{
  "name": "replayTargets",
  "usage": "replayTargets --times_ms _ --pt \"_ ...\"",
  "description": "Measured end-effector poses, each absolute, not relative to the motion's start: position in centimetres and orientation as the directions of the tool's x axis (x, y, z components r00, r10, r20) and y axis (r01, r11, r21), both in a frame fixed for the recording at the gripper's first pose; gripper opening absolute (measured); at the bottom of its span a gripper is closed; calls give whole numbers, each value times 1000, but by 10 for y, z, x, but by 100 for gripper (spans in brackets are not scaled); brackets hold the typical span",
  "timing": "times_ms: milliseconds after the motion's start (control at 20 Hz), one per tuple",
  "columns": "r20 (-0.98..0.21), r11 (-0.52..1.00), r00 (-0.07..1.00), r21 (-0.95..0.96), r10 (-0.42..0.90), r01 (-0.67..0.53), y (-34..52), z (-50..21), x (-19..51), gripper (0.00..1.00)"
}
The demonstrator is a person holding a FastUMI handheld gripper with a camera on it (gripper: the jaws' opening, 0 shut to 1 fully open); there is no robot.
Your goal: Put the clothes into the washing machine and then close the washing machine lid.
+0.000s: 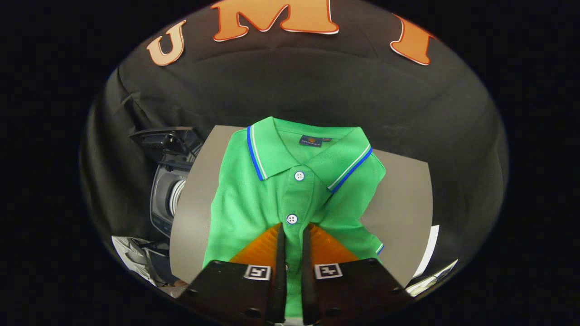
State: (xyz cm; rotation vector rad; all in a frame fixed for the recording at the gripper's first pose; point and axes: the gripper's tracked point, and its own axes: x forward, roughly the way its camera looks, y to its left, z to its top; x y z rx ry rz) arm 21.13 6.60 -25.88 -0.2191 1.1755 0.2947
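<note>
One green polo shirt (290, 190), folded, lying flat in the middle of the frame on a grey worktop (403, 190), collar toward the top. Soft, light and floppy by the look of it; likely to unfold and drape once lifted, not fragile, not slippery. Best taken by pinching a gathered fold of cloth near the button strip, deep enough to catch more than one layer.

Gripper (292, 235) at bottom centre, fingers nearly closed with a narrow gap, straddling the button strip just below the second button (292, 219); whether cloth is truly pinched, hard to tell.

Counted: one shirt, two buttons in sight, one washing machine (170, 199) at the left edge of the worktop, drum opening facing sideways. Some crumpled pale cloth (131, 256) at lower left, unclear what.
</note>
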Motion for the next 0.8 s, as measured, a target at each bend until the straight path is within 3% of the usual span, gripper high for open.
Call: replayTargets --times_ms 50,100,250,400,550,800 --pt "-913 938 391 -31 114 -347 64 -254 210 17" --pt "-892 932 429 -27 141 -361 66 -256 209 12" --pt "-709 940 643 84 290 -331 71 -249 207 9" --pt "-387 878 791 280 474 -389 88 -208 185 8" --pt "-174 807 809 329 562 -490 96 -145 183 8" --pt "25 740 768 249 640 -625 110 -66 128 8"
